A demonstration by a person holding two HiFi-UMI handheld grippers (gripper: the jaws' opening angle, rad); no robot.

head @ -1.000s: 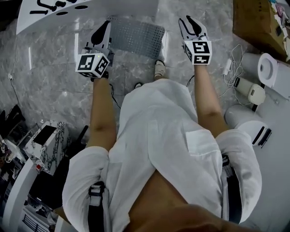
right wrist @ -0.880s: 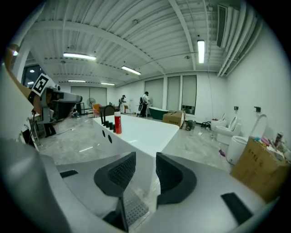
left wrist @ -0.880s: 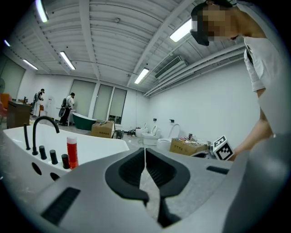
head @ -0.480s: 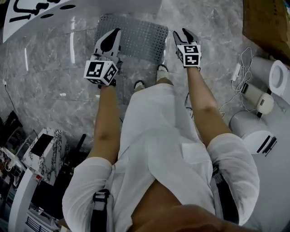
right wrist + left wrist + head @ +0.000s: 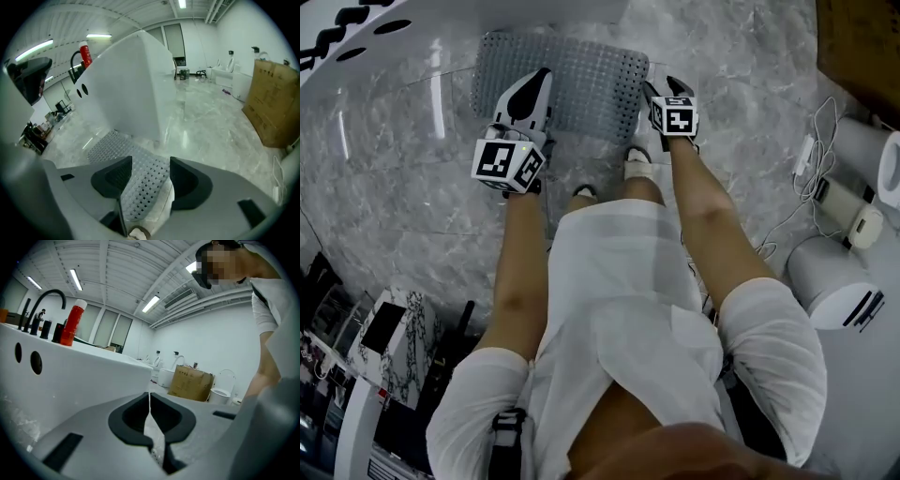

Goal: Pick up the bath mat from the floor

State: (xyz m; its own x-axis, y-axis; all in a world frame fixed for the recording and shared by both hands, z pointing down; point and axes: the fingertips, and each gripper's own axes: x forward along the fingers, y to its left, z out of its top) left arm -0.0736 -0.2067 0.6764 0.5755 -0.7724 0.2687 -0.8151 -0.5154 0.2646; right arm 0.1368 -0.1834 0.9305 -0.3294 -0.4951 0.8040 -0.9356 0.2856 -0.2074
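Observation:
The grey perforated bath mat [image 5: 567, 75] lies flat on the marble floor against the white bathtub [image 5: 487, 19]. My left gripper [image 5: 534, 82] hangs over the mat's near edge. In the left gripper view its jaws [image 5: 150, 397] are shut, with nothing between them, and face the tub wall [image 5: 70, 376]. My right gripper [image 5: 666, 87] is at the mat's near right corner. Its jaws are opening. In the right gripper view the mat [image 5: 112, 145] shows through the gap of the right gripper [image 5: 150, 176], below the pads and not touched by them.
The person's shoes [image 5: 636, 161] stand just short of the mat. White bathroom fixtures [image 5: 834, 281] and a loose cable [image 5: 811, 155] lie to the right. A cardboard box [image 5: 274, 103] stands further right. A red bottle [image 5: 72, 324] and a black tap [image 5: 44, 301] sit on the tub rim.
Both grippers have come forward toward the mat; the left now overlaps its near edge, the right reaches its right corner. The person has leaned in closer.

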